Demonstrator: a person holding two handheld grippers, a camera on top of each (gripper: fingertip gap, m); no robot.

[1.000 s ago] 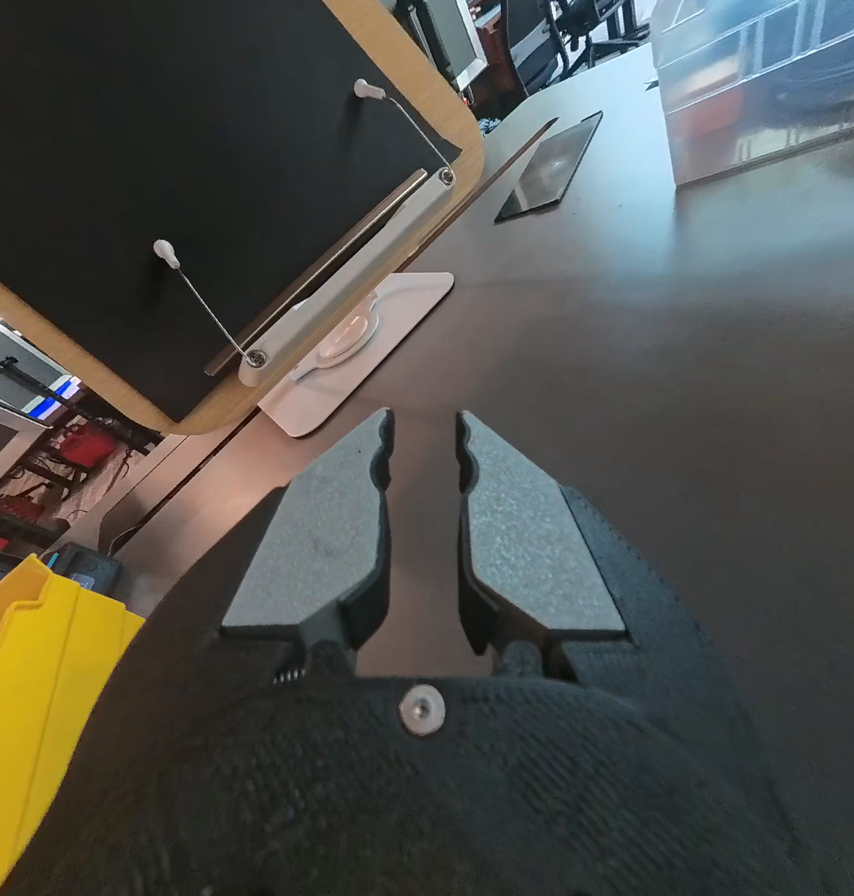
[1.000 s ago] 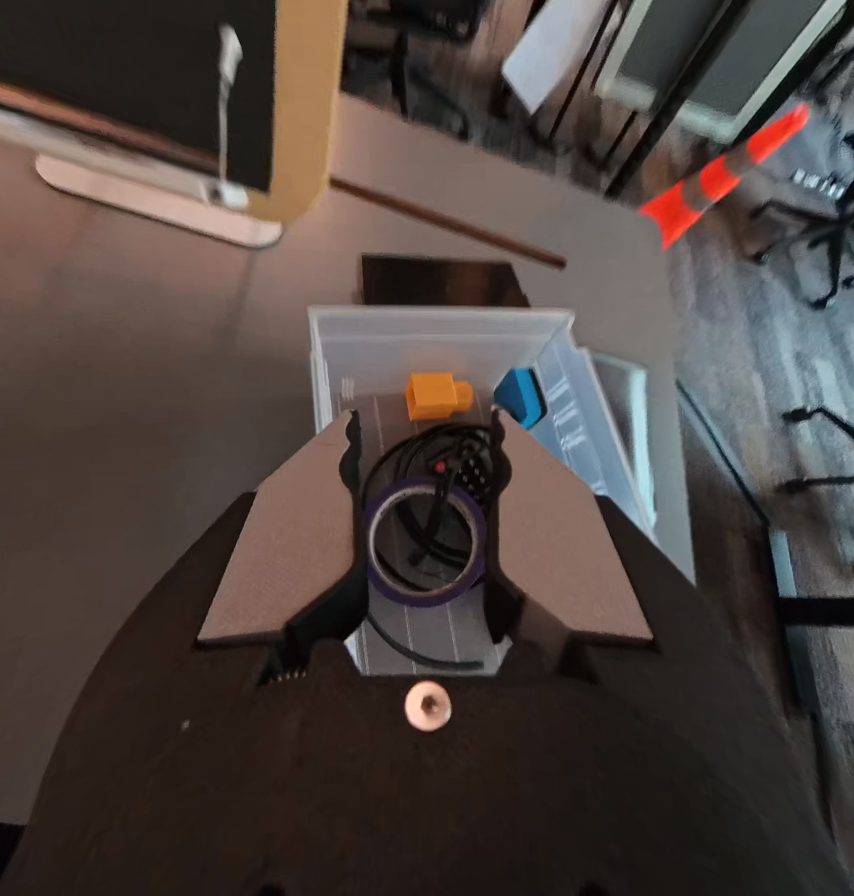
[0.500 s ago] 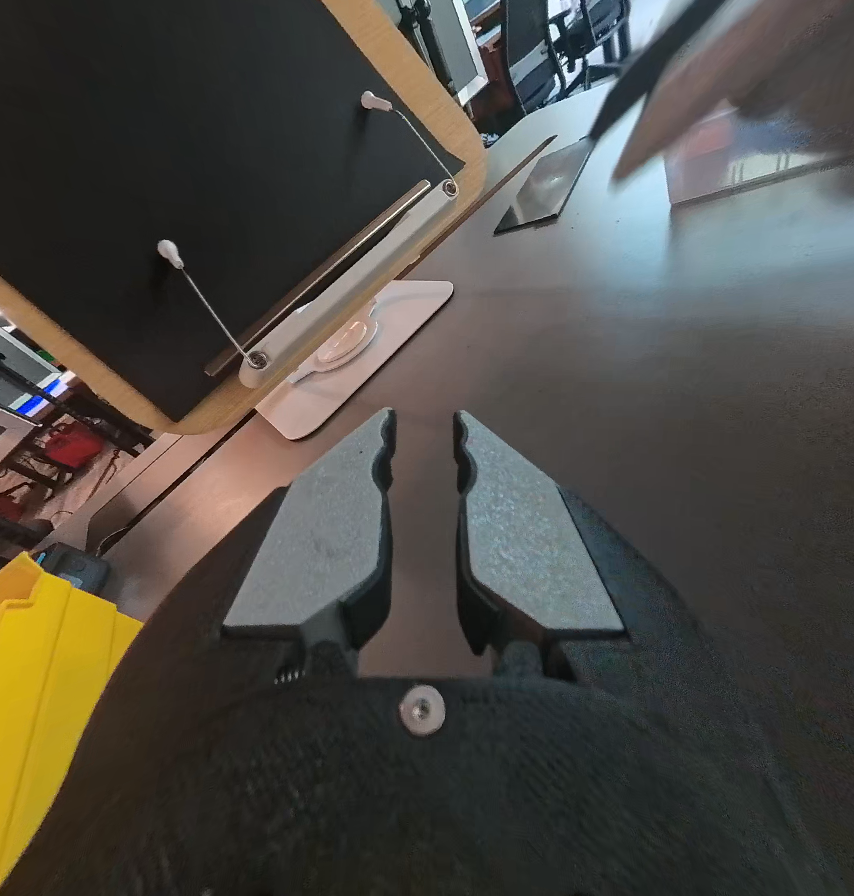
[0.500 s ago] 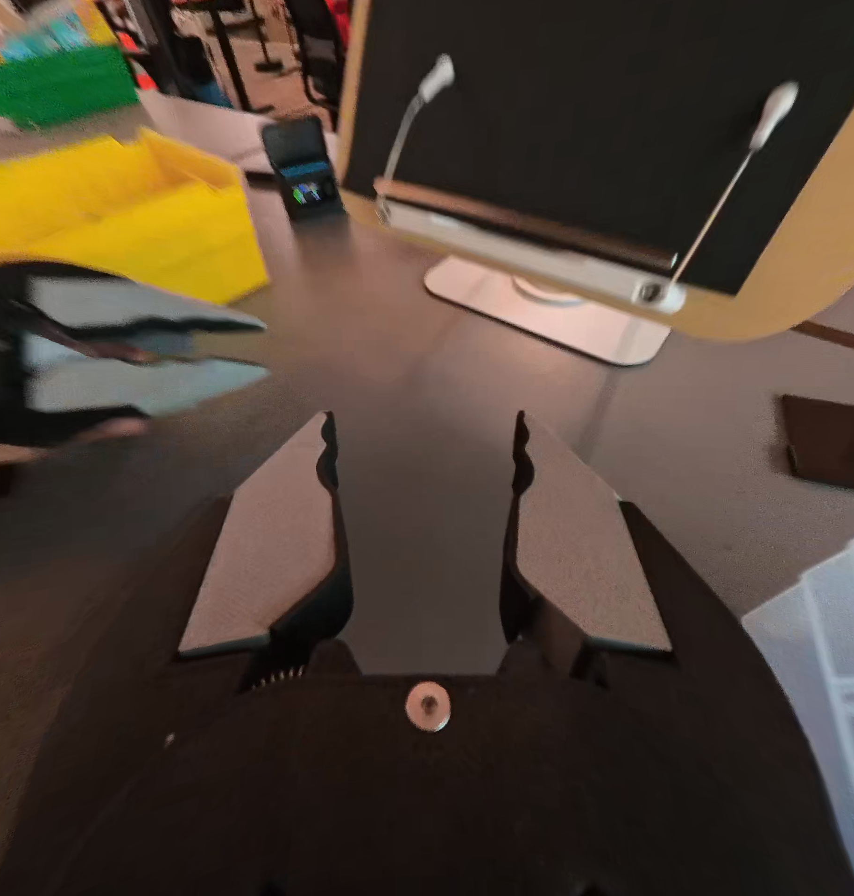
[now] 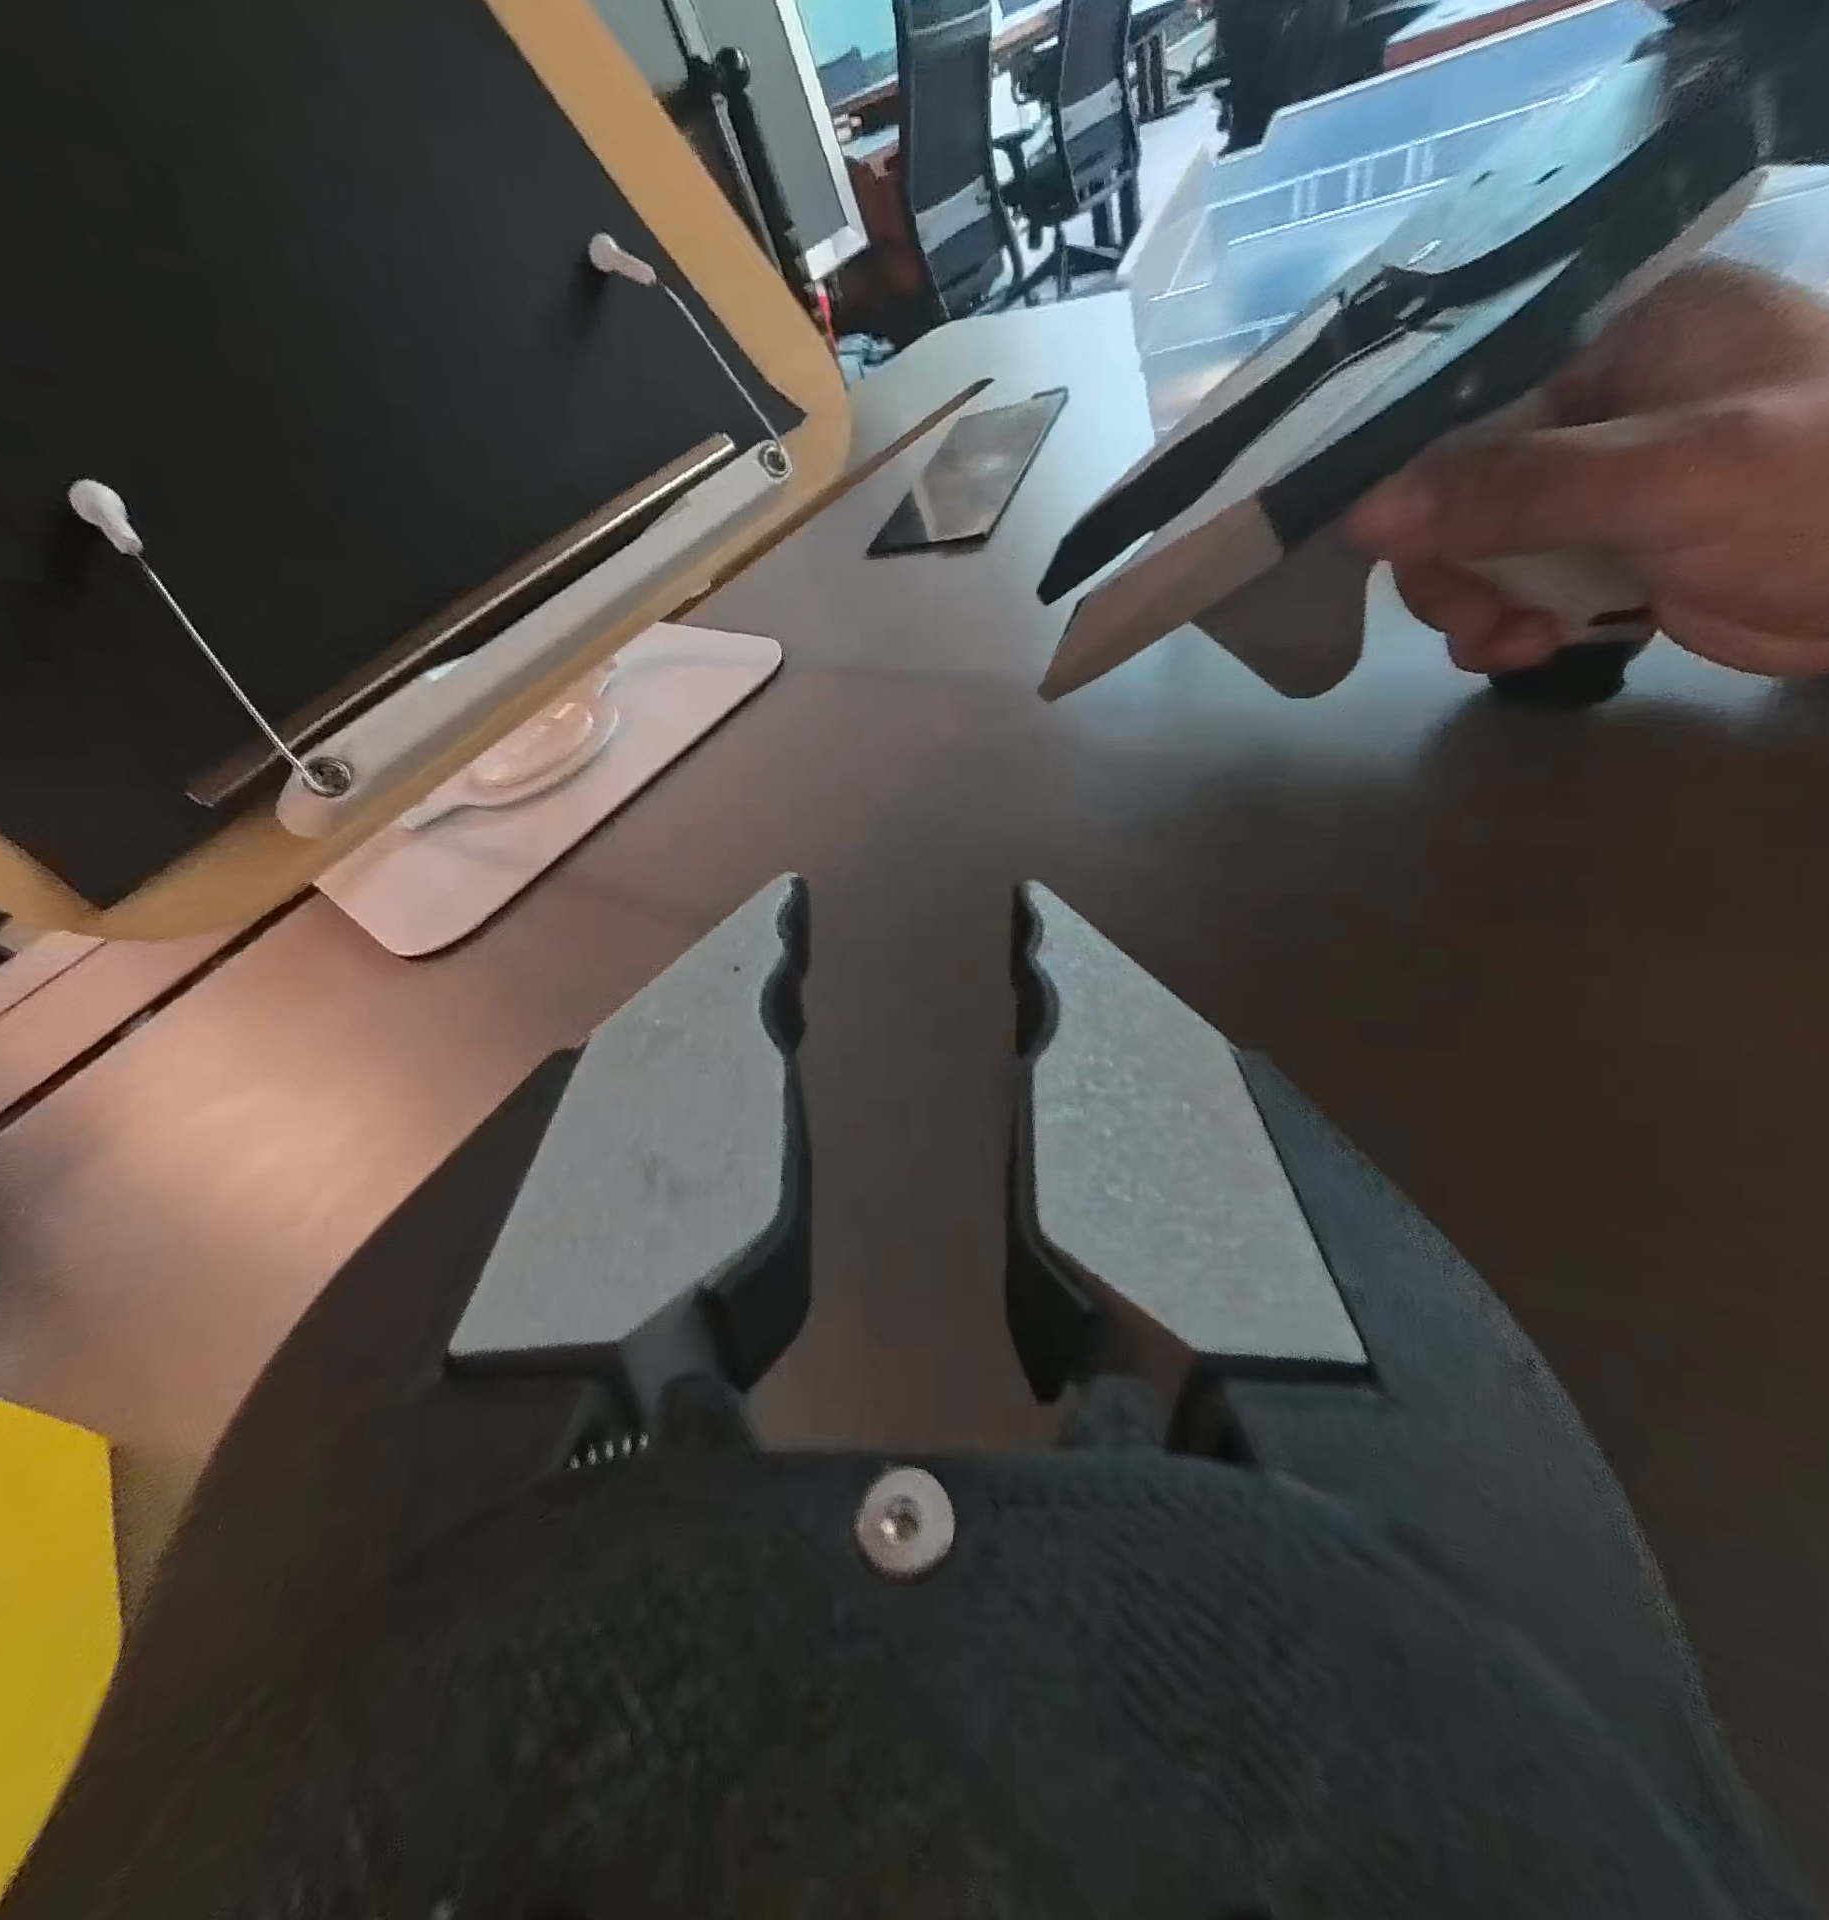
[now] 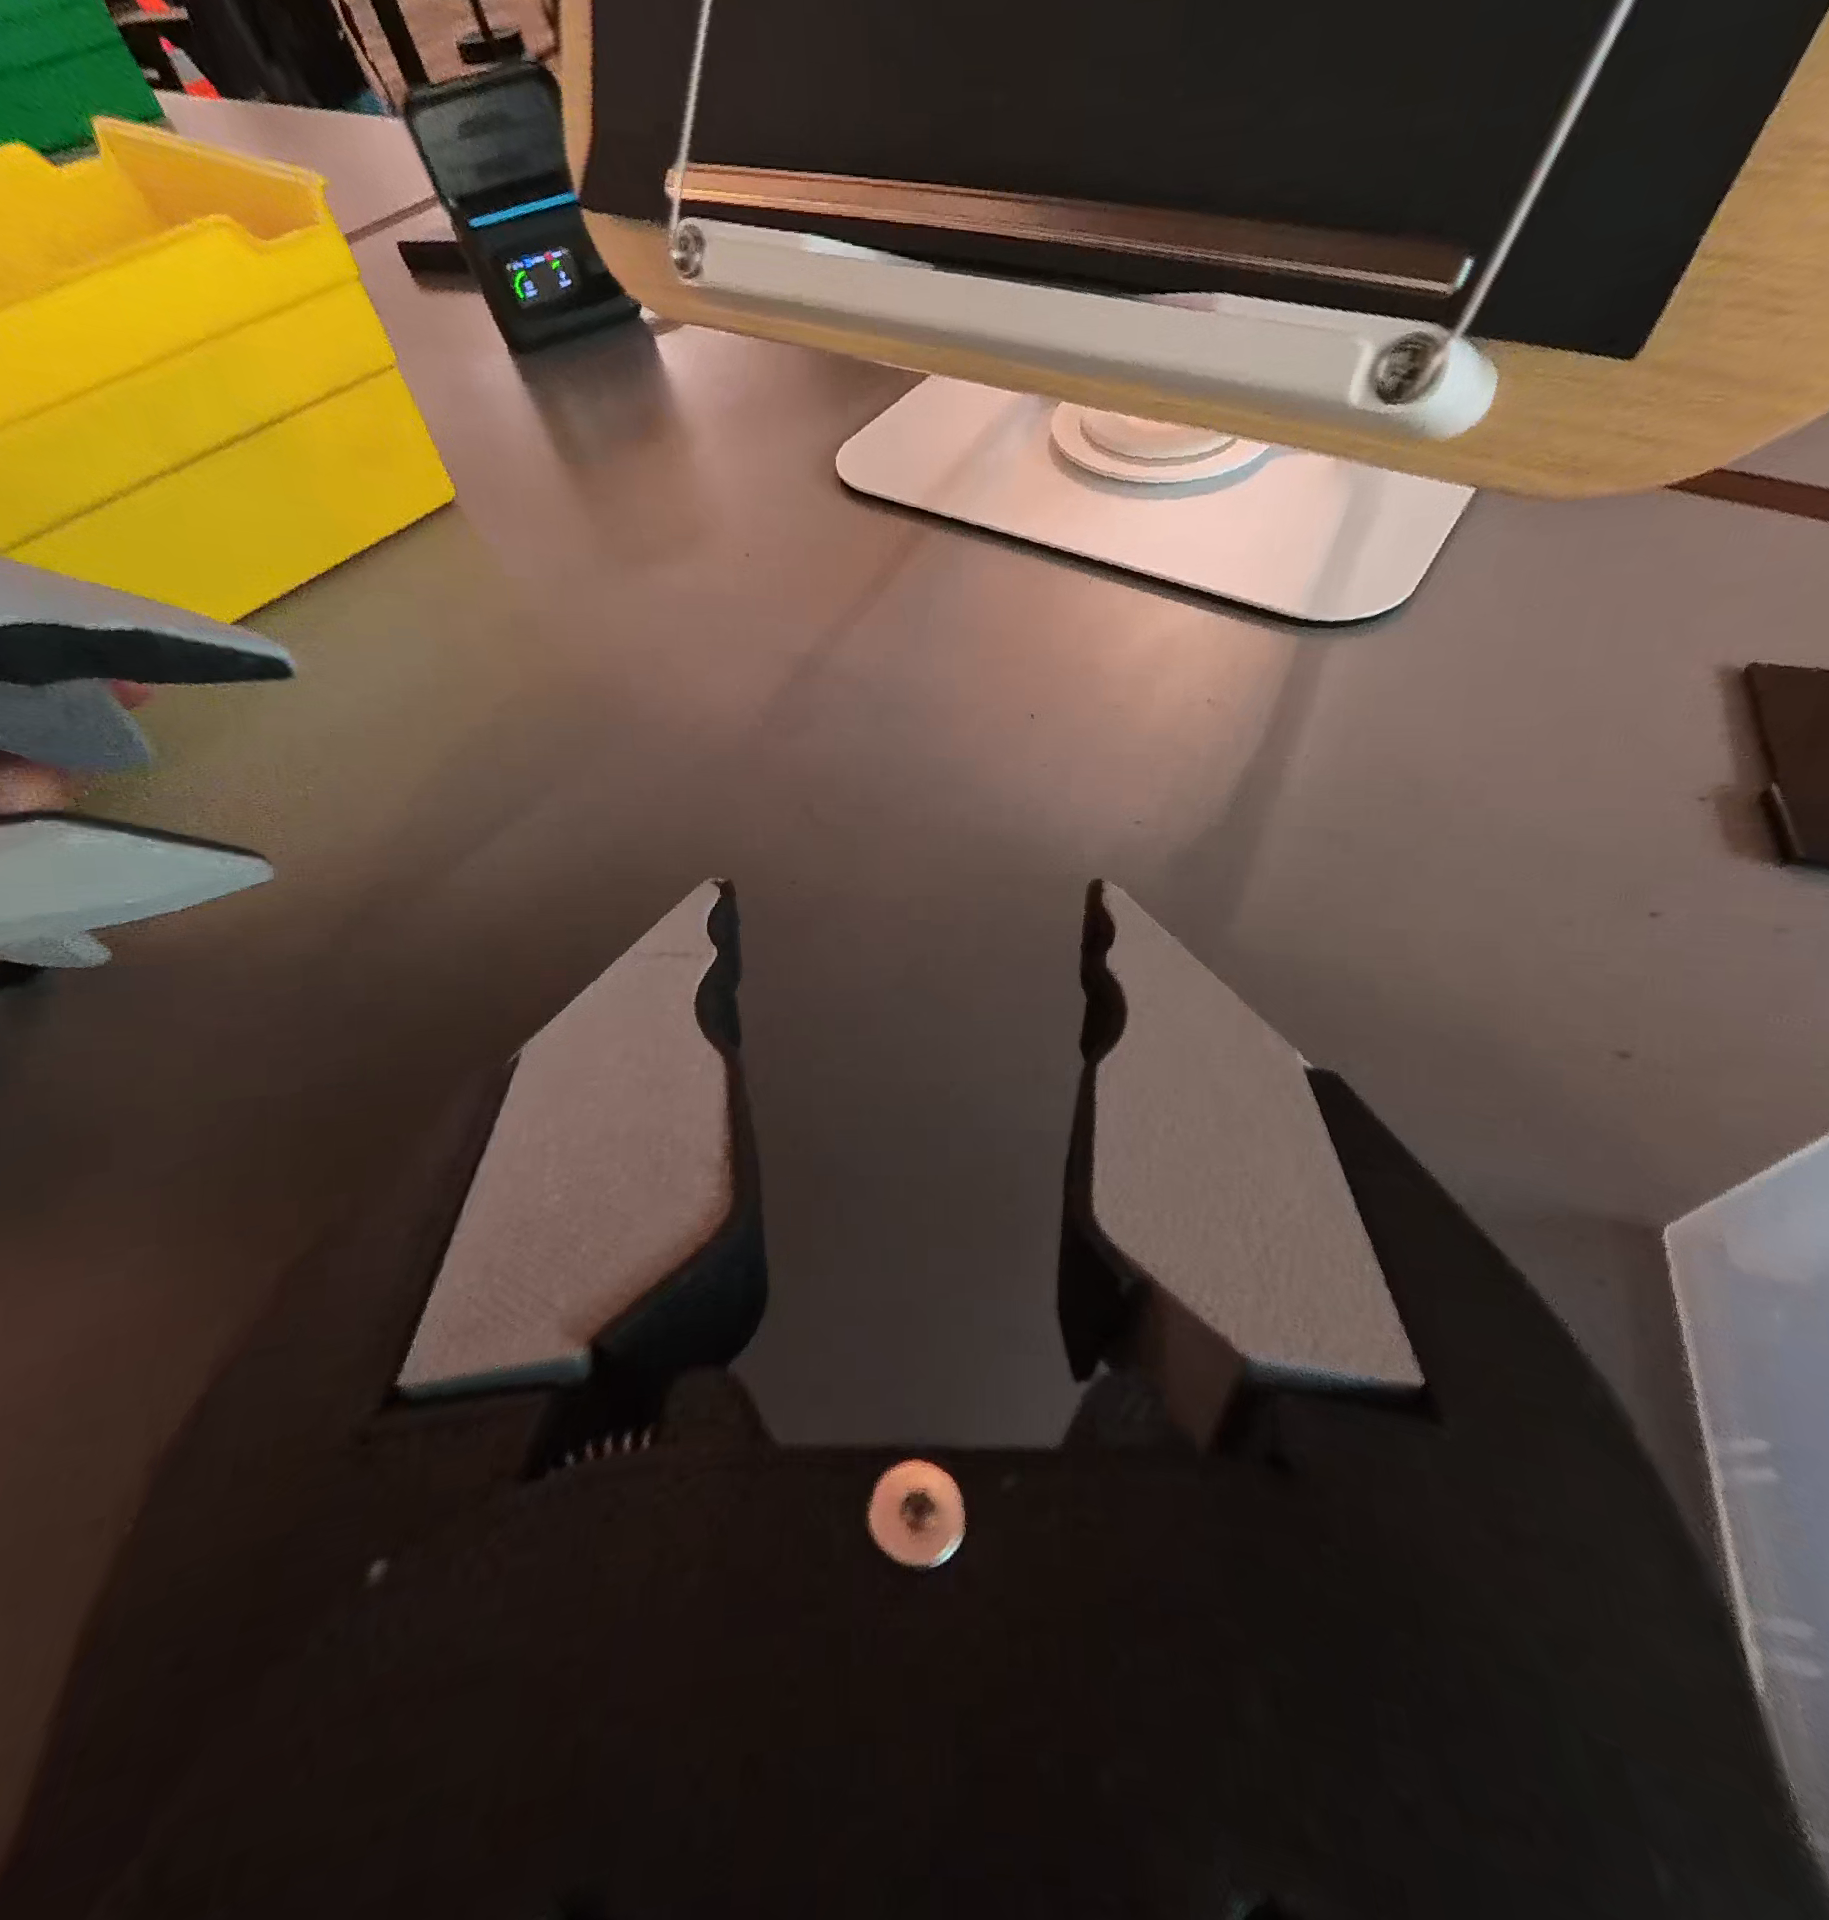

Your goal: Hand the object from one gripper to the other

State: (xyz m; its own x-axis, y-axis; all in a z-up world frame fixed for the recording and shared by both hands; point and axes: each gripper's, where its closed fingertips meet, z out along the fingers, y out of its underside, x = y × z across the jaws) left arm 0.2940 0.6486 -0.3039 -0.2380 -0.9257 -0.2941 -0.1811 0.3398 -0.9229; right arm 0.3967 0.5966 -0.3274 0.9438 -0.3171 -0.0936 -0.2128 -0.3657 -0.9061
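Note:
My left gripper (image 5: 910,935) is open and empty, low over the dark table (image 5: 1409,1039). My right gripper (image 6: 910,904) is open and empty too, jaws wide apart. In the left wrist view the right gripper (image 5: 1051,640) comes in from the upper right, held by a hand (image 5: 1668,499), tips pointing left and down. In the right wrist view the left gripper (image 6: 266,764) shows at the left edge, tips pointing right. The two grippers are apart. No object to hand over shows in either view.
A black board on a wood-rimmed stand (image 5: 370,364) with a white base (image 6: 1149,520) stands at the back. A yellow bin (image 6: 162,395), a small black device with a lit screen (image 6: 525,260), a flat black plate (image 5: 962,478) and a clear plastic box (image 6: 1783,1455) lie around. The left gripper is farther from the white base (image 6: 1149,520), some 25 cm, than the right, some 20 cm. It is also in sight in the left wrist view (image 5: 632,751).
The right gripper swung away from the clear box with the purple tape roll and now faces the stand, close to the left gripper. The left gripper's jaws opened a little wider.

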